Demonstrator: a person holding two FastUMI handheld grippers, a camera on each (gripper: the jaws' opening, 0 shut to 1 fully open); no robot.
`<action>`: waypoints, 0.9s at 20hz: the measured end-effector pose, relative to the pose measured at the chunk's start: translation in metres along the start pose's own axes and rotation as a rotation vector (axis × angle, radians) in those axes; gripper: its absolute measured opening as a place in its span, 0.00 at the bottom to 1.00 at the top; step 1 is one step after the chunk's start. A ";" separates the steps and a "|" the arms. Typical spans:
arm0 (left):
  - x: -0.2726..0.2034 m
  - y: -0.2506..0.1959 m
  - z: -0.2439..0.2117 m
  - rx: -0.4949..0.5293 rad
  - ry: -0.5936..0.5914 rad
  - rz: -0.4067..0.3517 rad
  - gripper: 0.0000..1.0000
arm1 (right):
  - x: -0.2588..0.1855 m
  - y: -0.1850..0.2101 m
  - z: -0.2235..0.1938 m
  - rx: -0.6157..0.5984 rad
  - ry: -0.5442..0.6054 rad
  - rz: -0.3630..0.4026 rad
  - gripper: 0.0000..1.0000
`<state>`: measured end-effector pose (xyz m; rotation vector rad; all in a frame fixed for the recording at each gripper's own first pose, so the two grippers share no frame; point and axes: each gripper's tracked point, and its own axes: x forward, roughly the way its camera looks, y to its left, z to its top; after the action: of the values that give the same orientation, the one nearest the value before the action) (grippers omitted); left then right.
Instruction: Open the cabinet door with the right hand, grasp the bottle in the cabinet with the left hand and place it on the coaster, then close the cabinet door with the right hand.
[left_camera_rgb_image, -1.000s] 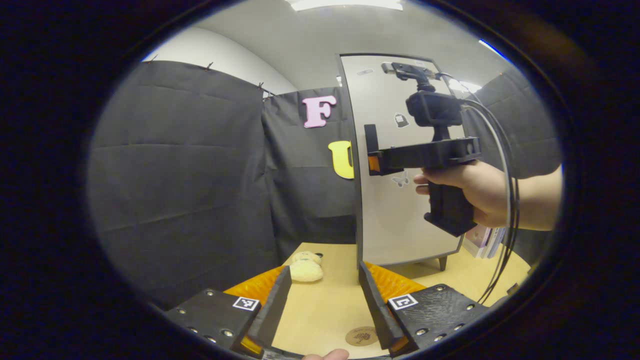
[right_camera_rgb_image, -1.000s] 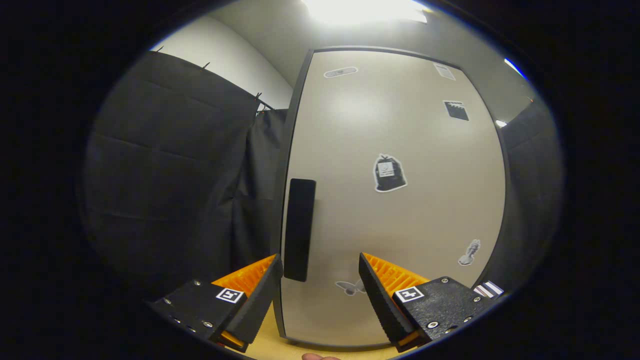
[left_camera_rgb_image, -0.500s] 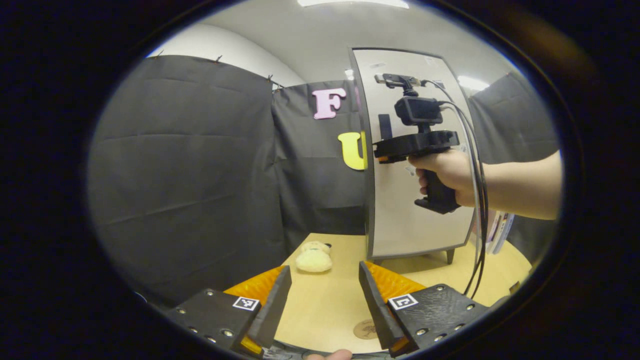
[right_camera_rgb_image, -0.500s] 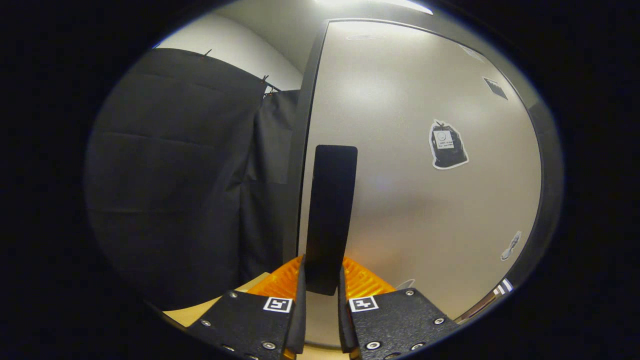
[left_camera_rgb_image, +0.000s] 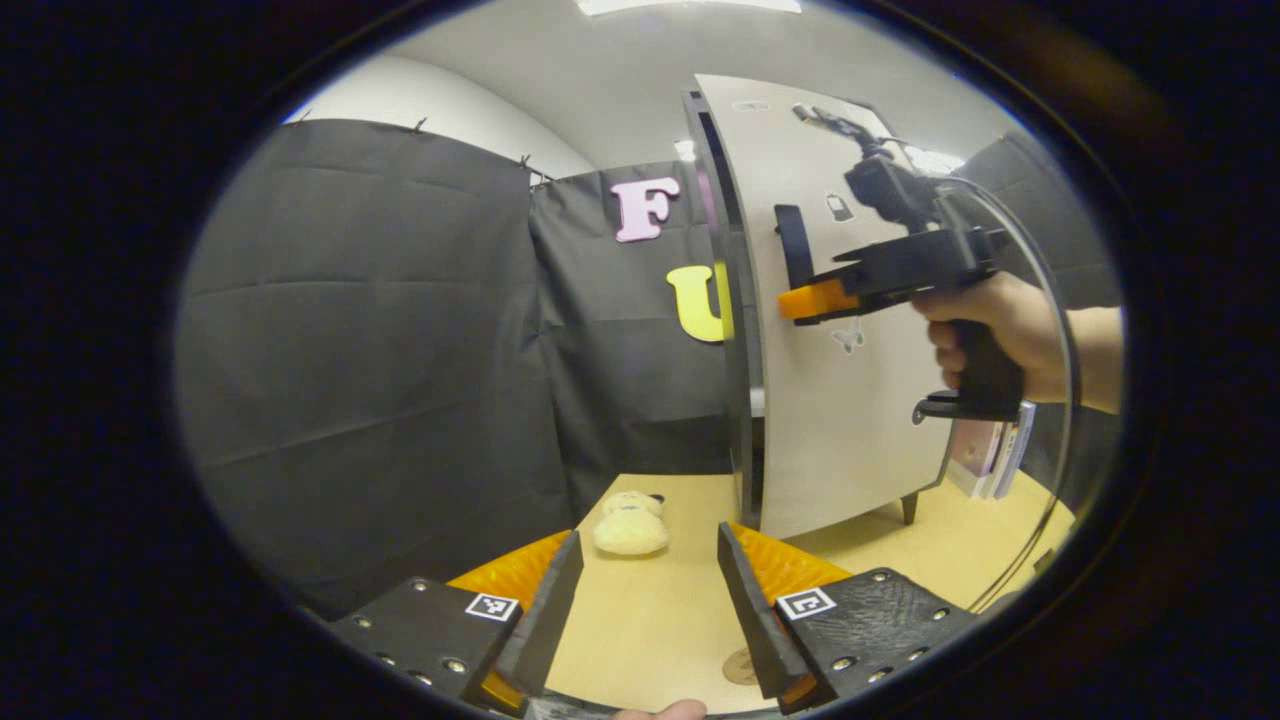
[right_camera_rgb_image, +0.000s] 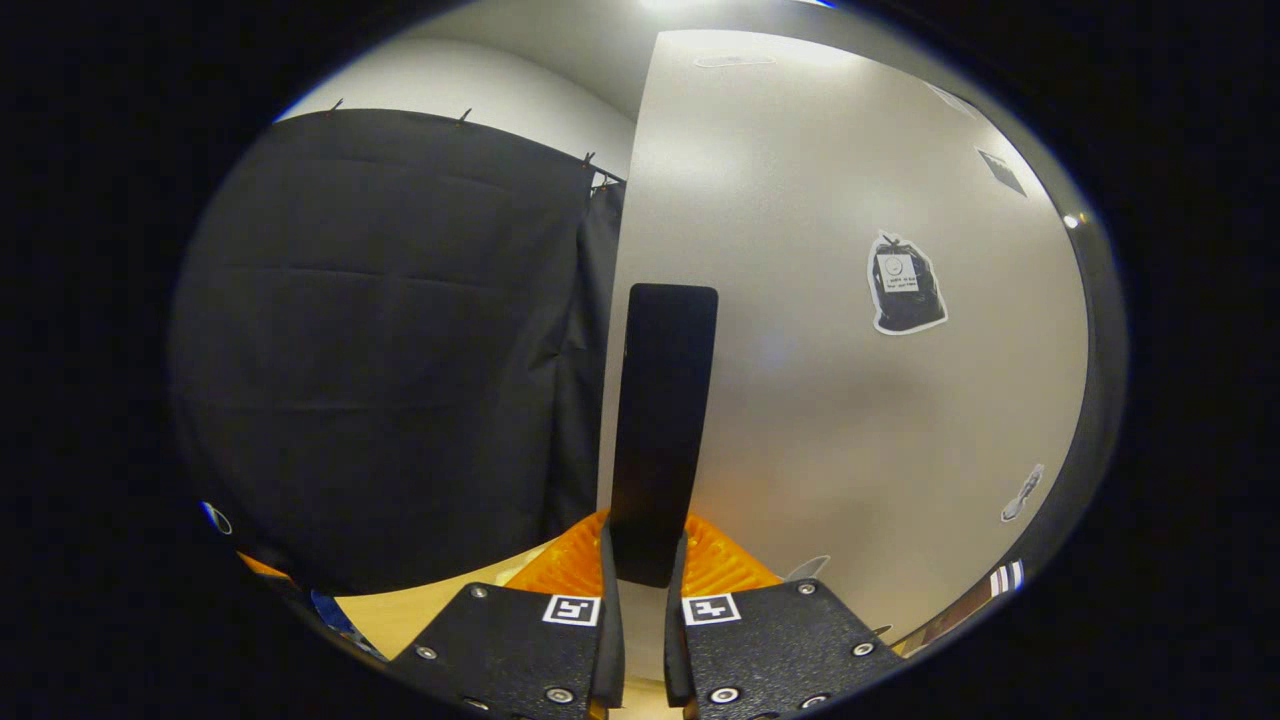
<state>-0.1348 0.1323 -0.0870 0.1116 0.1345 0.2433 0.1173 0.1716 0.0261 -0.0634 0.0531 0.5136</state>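
The pale grey cabinet door (left_camera_rgb_image: 850, 420) stands a crack ajar from the dark cabinet frame (left_camera_rgb_image: 738, 350). My right gripper (left_camera_rgb_image: 812, 300), held by a hand (left_camera_rgb_image: 1000, 320), is shut on the door's black vertical handle (left_camera_rgb_image: 793, 245). In the right gripper view the handle (right_camera_rgb_image: 662, 420) runs up from between the closed fingers of my right gripper (right_camera_rgb_image: 640, 600), with the door (right_camera_rgb_image: 850, 420) behind it. My left gripper (left_camera_rgb_image: 645, 600) hangs open over the wooden table (left_camera_rgb_image: 650, 610) with nothing in it. A round cork coaster (left_camera_rgb_image: 740, 667) peeks out beside its right finger. The door hides the cabinet's inside.
A cream plush toy (left_camera_rgb_image: 630, 525) lies on the table near the cabinet's foot. Books (left_camera_rgb_image: 990, 460) stand to the right of the cabinet. Black cloth walls close off the left and the back.
My right gripper, open a second ago, has shut on the handle and pulled. The door has swung out from flush to a crack ajar. My left gripper has stayed open and low.
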 end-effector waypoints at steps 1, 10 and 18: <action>0.002 0.001 -0.001 0.000 -0.001 -0.005 0.78 | -0.006 0.001 0.000 0.001 0.005 0.020 0.16; 0.066 -0.004 0.037 -0.018 -0.061 -0.033 0.82 | -0.043 -0.017 -0.010 0.025 0.048 0.110 0.16; 0.153 -0.147 0.123 0.038 -0.188 -0.196 0.78 | -0.073 -0.042 -0.015 0.038 0.069 0.044 0.16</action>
<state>0.0643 0.0166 -0.0028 0.1572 -0.0368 0.0344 0.0743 0.0982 0.0178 -0.0430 0.1313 0.5537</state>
